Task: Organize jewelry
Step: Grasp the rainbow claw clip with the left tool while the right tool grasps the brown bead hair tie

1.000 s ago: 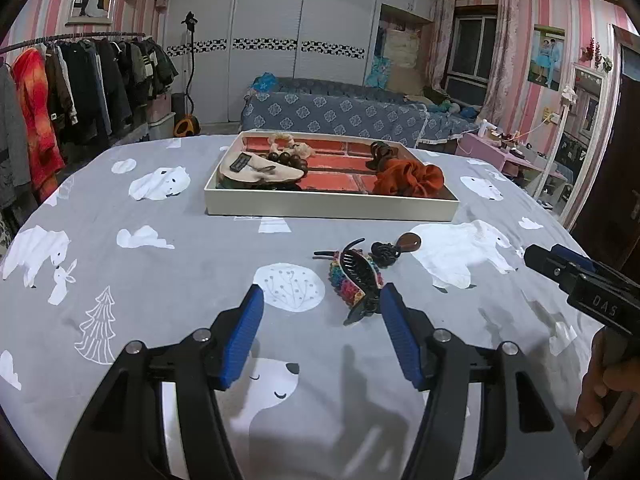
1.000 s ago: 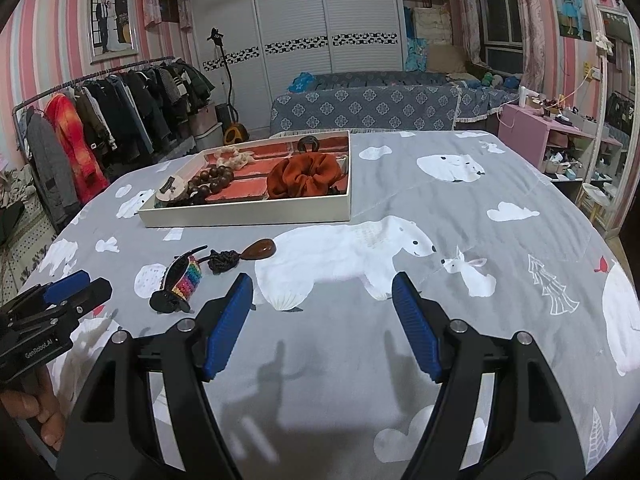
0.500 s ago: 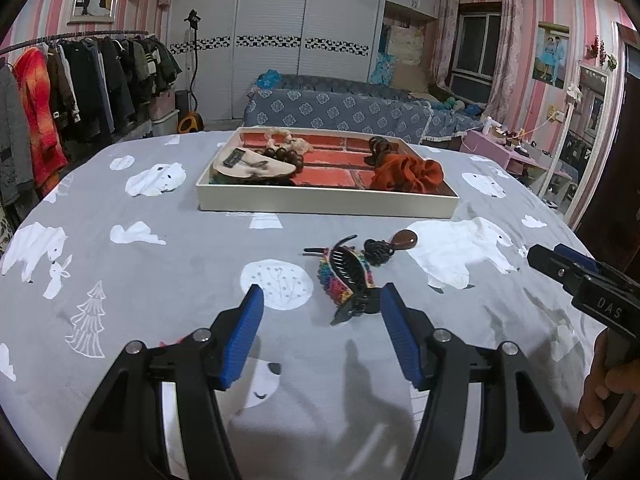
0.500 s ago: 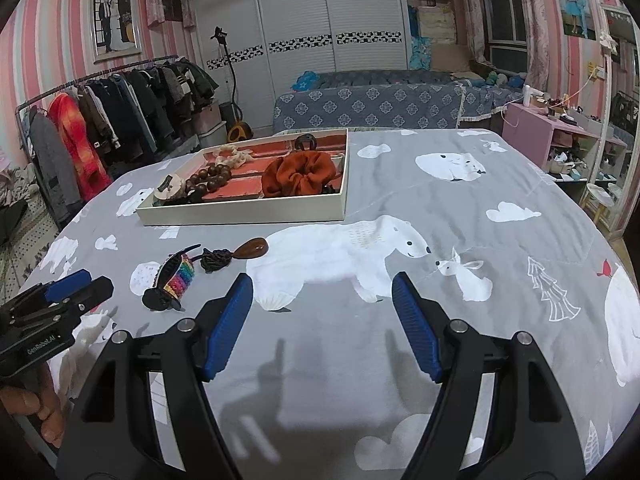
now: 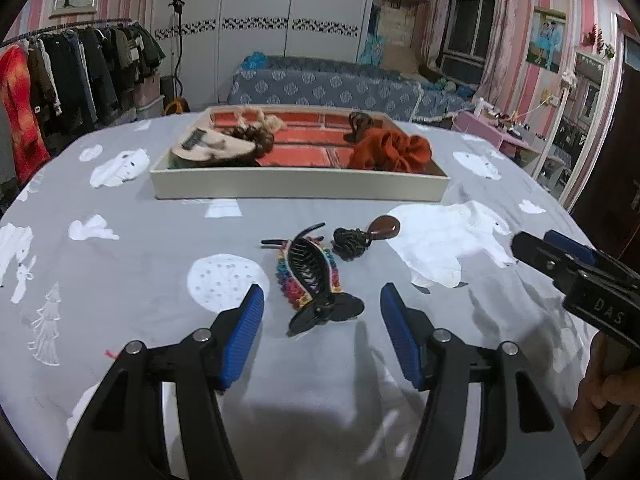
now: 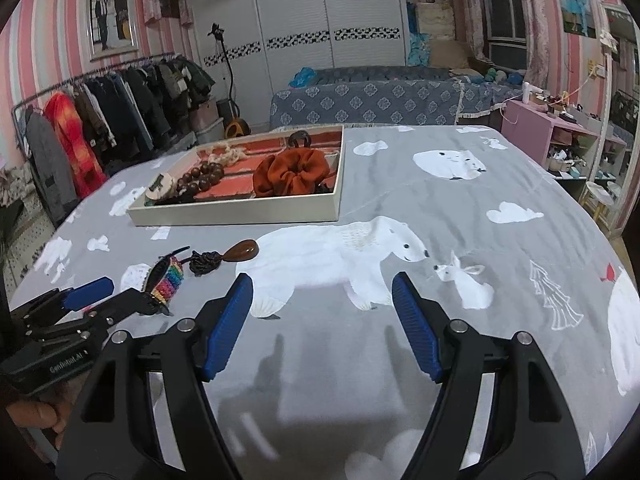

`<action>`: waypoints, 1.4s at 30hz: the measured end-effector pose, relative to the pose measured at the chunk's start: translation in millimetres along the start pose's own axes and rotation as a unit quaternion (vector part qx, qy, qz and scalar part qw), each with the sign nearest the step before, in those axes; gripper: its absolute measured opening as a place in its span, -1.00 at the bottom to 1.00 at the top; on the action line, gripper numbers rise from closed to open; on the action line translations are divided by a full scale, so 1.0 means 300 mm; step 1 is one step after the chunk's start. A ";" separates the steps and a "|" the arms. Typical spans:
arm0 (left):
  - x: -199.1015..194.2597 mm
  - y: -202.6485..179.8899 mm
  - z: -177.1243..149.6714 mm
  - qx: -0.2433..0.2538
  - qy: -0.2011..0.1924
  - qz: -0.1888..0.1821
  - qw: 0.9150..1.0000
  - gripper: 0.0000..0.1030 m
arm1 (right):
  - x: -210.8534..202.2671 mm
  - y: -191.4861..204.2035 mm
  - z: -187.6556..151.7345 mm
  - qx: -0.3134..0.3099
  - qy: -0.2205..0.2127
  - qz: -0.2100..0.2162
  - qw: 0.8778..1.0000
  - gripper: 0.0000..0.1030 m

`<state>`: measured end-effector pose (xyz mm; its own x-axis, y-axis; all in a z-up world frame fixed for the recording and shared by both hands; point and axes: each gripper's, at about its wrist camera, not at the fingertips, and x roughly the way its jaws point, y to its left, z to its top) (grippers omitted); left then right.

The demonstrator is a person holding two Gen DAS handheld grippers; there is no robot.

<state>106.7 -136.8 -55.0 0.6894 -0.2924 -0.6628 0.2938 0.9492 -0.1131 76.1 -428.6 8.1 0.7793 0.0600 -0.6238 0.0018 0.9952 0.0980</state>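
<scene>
- Left gripper [image 5: 322, 304]: jaws apart, nothing gripped. Black claw clip [image 5: 316, 280] lies on a rainbow beaded band [image 5: 289, 286], at 12 o'clock just past the fingertips, not touching the pads.
- Dark knotted tie with brown teardrop pendant [image 5: 362, 236] at 1 o'clock from the clip, close by.
- Right gripper [image 6: 322, 300]: jaws wide, empty, over bare bedspread [image 6: 500, 184].
- Tray [image 5: 300, 190] at 12 o'clock beyond, holding orange scrunchie [image 5: 390, 154], wooden beads [image 6: 200, 178].
</scene>
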 end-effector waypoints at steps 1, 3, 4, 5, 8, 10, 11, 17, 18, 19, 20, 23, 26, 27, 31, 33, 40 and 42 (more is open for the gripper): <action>0.024 -0.004 0.006 0.000 0.011 0.000 1.000 0.16 | 0.014 0.005 0.007 0.002 0.004 0.001 1.000 0.39; 0.067 -0.005 0.015 -0.002 0.034 0.004 0.999 0.15 | 0.055 0.019 0.027 0.005 0.014 0.005 1.000 0.39; 0.083 -0.003 0.018 -0.002 0.042 0.006 0.999 0.10 | 0.074 0.029 0.038 0.004 0.017 0.007 1.000 0.39; 0.103 0.003 0.022 -0.004 0.054 0.006 0.999 0.03 | 0.092 0.040 0.050 0.002 0.020 0.007 1.000 0.39; 0.130 0.022 0.032 -0.002 0.063 0.012 0.998 -0.12 | 0.144 0.069 0.080 -0.001 0.032 0.013 0.999 0.39; 0.141 0.045 0.040 -0.006 0.064 0.015 0.998 -0.12 | 0.185 0.089 0.095 -0.004 0.045 0.017 0.999 0.39; 0.145 0.061 0.045 -0.009 0.064 0.018 0.998 -0.12 | 0.208 0.101 0.102 -0.005 0.051 0.020 0.999 0.39; 0.177 0.180 0.093 -0.027 0.061 0.045 0.997 -0.13 | 0.289 0.195 0.118 -0.023 0.072 0.034 0.997 0.33; 0.182 0.202 0.101 -0.033 0.062 0.045 0.997 -0.13 | 0.297 0.210 0.118 -0.028 0.073 0.037 0.996 0.31; 0.189 0.215 0.108 -0.038 0.062 0.043 0.996 -0.13 | 0.309 0.233 0.118 -0.034 0.077 0.040 0.996 0.28; 0.190 0.229 0.114 -0.039 0.060 0.047 0.996 -0.13 | 0.320 0.252 0.116 -0.037 0.081 0.045 0.995 0.28; 0.200 0.267 0.126 -0.048 0.061 0.047 0.996 -0.13 | 0.360 0.293 0.106 -0.043 0.100 0.050 0.993 0.19; 0.201 0.270 0.124 -0.047 0.061 0.046 0.996 -0.12 | 0.376 0.320 0.106 -0.054 0.103 0.038 0.992 0.20; 0.200 0.268 0.123 -0.045 0.061 0.047 0.996 -0.12 | 0.379 0.326 0.104 -0.057 0.104 0.036 0.992 0.20; 0.200 0.282 0.124 -0.051 0.061 0.041 0.996 -0.12 | 0.400 0.356 0.095 -0.065 0.118 0.039 0.990 0.15; 0.201 0.284 0.127 -0.054 0.061 0.040 0.996 -0.12 | 0.406 0.367 0.091 -0.071 0.121 0.038 0.989 0.11; 0.203 0.294 0.128 -0.059 0.059 0.034 0.996 -0.12 | 0.417 0.354 0.092 -0.062 0.123 0.043 0.989 -0.56; 0.207 0.292 0.129 -0.059 0.059 0.033 0.996 -0.12 | 0.417 0.355 0.093 -0.062 0.123 0.045 0.989 -0.58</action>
<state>200.8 -76.1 -77.4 0.6204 -0.2194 -0.7529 0.1651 0.9751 -0.1481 191.2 -317.3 -37.8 0.5960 0.1507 -0.7887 -0.1493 0.9859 0.0756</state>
